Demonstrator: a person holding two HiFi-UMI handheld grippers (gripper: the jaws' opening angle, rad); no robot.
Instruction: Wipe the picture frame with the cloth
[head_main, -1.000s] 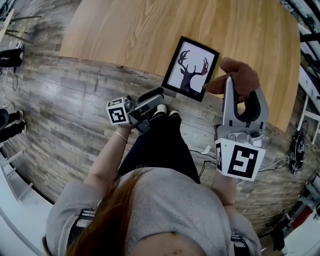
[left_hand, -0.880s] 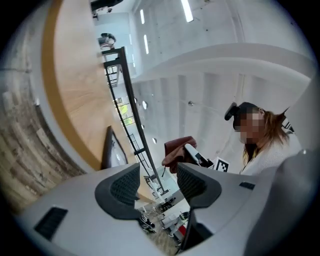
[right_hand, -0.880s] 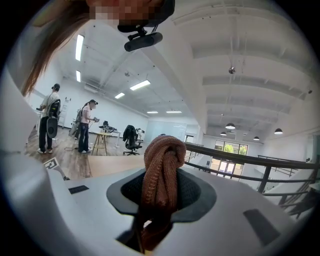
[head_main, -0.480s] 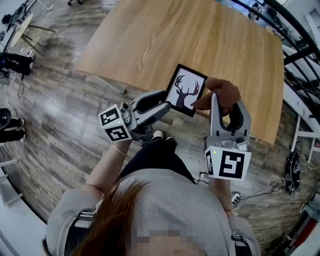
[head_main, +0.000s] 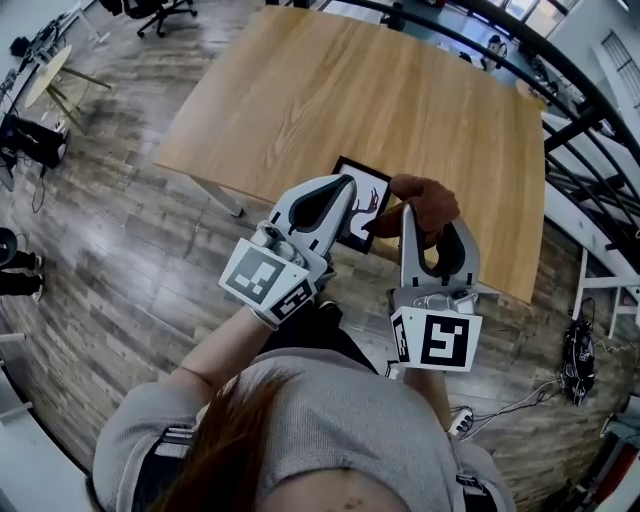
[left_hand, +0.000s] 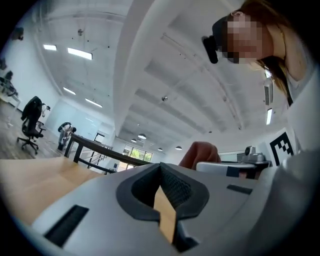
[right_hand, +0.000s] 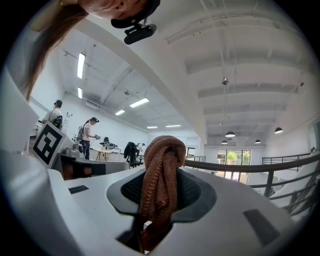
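Note:
The picture frame (head_main: 373, 203), black with a deer silhouette on white, lies flat near the front edge of the wooden table (head_main: 330, 90). My left gripper (head_main: 336, 190) is raised level above the frame's left part and hides it. Its jaws are shut with nothing held; in the left gripper view (left_hand: 163, 200) only a thin tan sliver shows in the slit. My right gripper (head_main: 407, 212) hovers at the frame's right edge, shut on a bunched brown knitted cloth (head_main: 428, 198). In the right gripper view the cloth (right_hand: 161, 170) stands up between the jaws (right_hand: 159, 210).
The table's front edge (head_main: 250, 175) runs just below the frame, with wood-plank floor beneath. A black railing (head_main: 570, 110) passes to the right of the table. An office chair (head_main: 160, 10) stands far off at the back left. A cable (head_main: 462, 420) lies on the floor.
My left gripper rose from beside the person's knee to above the frame, rolled over and shut its jaws. The right gripper with the cloth lifted a little.

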